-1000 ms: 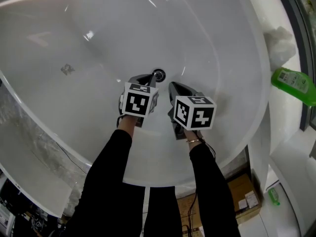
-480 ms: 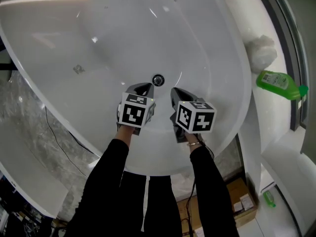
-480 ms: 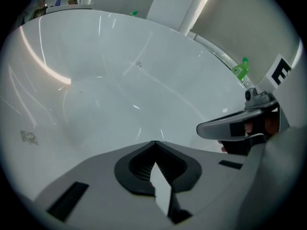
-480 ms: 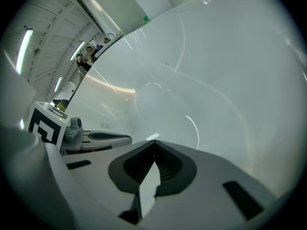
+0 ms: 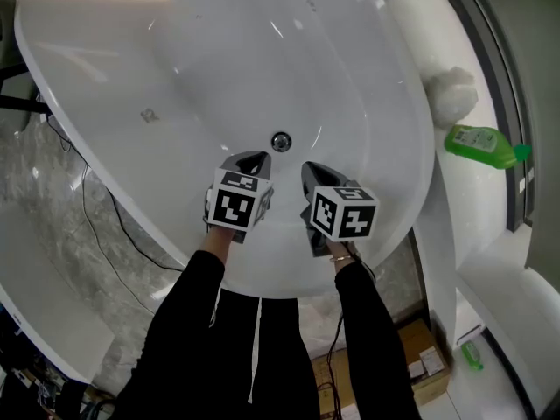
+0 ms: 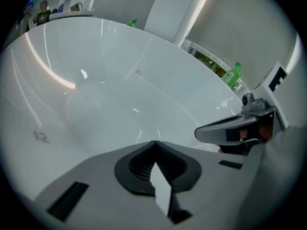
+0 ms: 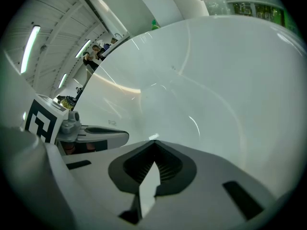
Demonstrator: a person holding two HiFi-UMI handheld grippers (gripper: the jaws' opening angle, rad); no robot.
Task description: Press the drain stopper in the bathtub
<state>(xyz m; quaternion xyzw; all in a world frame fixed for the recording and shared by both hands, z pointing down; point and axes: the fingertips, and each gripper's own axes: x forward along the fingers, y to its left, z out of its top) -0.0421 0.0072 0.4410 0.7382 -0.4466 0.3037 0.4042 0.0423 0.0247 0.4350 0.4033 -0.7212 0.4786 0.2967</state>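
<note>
The white oval bathtub fills the head view. Its round chrome drain stopper sits in the tub floor, just beyond both grippers. My left gripper hovers slightly near and left of the stopper, jaws shut on nothing. My right gripper hangs beside it, near and right of the stopper, also shut and empty. Neither touches the stopper. The left gripper view has the shut left gripper against the tub wall, with the right gripper alongside. The right gripper view gives the shut right gripper and the left gripper. The stopper is hidden in both.
A green bottle lies on the ledge right of the tub, also visible from the left gripper. A white crumpled lump sits beyond it. Cables run over the marble floor left of the tub. A cardboard box stands at the bottom right.
Both grippers have drawn back from the drain stopper toward the tub's near rim; the left tip was right beside it a second ago. The head view now takes in more of the tub.
</note>
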